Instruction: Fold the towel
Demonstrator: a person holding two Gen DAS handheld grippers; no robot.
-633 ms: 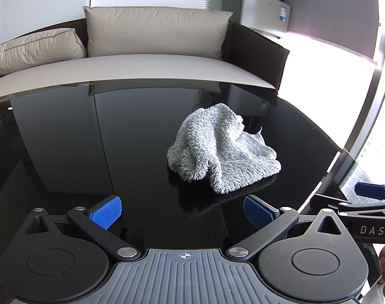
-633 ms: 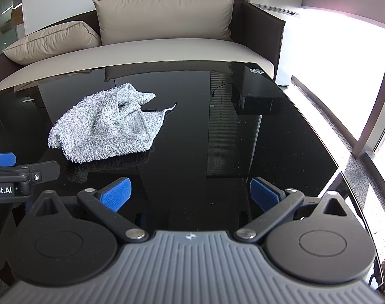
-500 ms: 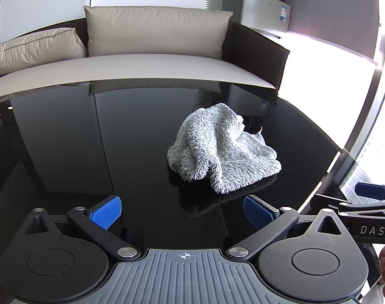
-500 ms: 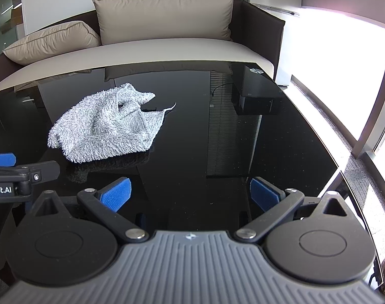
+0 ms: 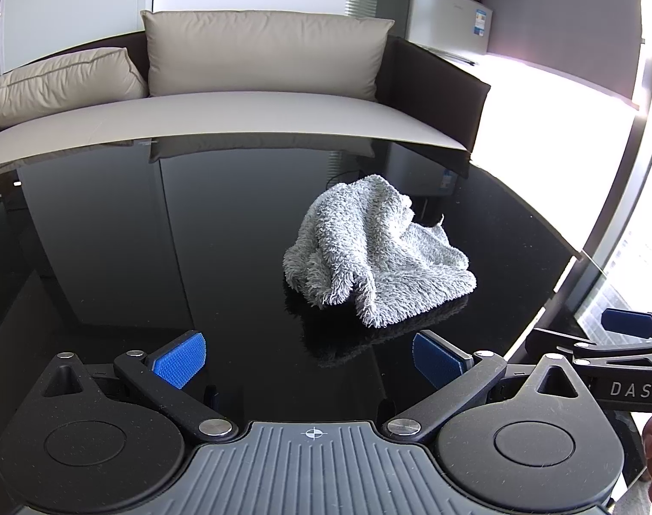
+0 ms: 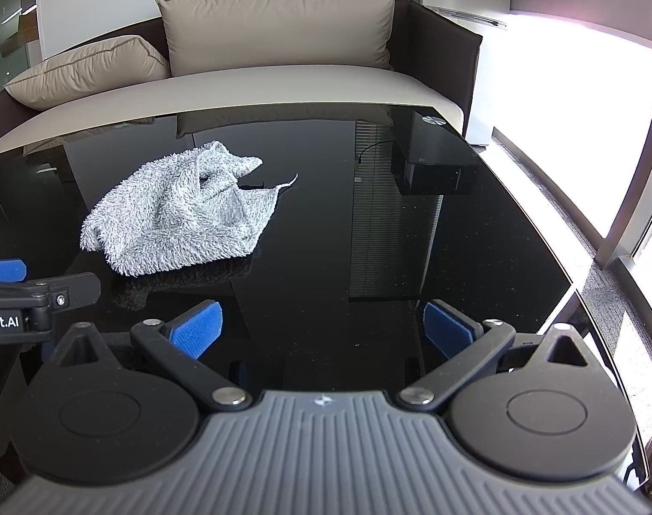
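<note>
Towel crumpled on worktop, ahead of left tool, ahead-left of right tool. Tools side by side at near edge. Sofa behind worktop.

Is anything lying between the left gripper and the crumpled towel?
Nothing: the left wrist view shows only bare glossy black tabletop between the open left gripper and the towel.
</note>
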